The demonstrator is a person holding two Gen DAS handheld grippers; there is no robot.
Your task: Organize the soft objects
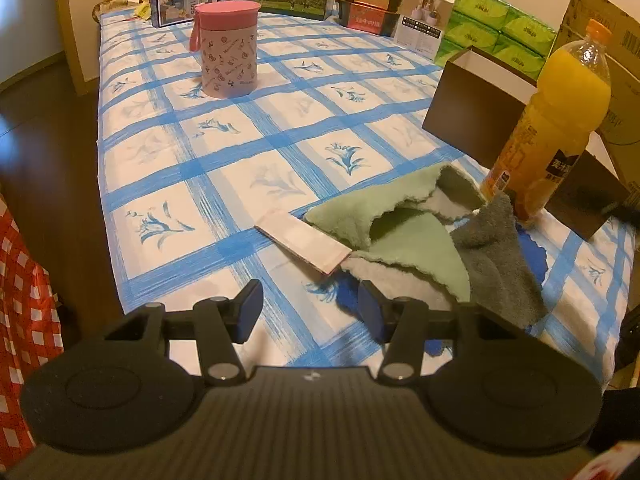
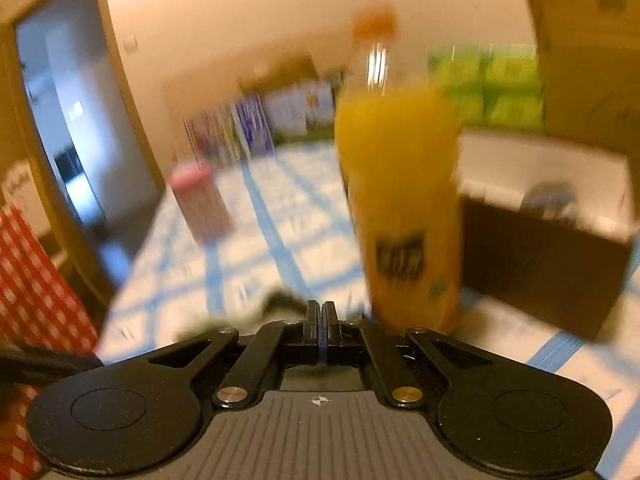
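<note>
The left gripper (image 1: 310, 306) hangs over the near part of the worktop (image 1: 224, 148), jaws apart with nothing between them; its right fingertip sits just over the near edge of the cloth pile. That pile lies at the near right: a green cloth (image 1: 404, 236) folded open on itself, a grey cloth (image 1: 500, 260) overlapping its right side, and a blue cloth (image 1: 534, 254) showing from underneath. A flat pink packet (image 1: 302, 242) rests against the green cloth's left edge.

A juice bottle (image 1: 556, 120) stands upright just behind the pile, touching or nearly touching the grey cloth. Behind it is an open dark box (image 1: 476, 120), and further back green tissue packs (image 1: 496, 28) and cartons line the far edge. A pink cup (image 1: 228, 48) stands alone at the far left. The broad middle and left of the worktop between cup and cloths is bare, and the left edge drops to dark floor (image 1: 48, 140).

The right gripper (image 2: 321, 314) is closed, pads together, holding nothing as far as the blurred right wrist view shows. The bottle (image 2: 400, 184) rises close ahead, slightly to its right.
</note>
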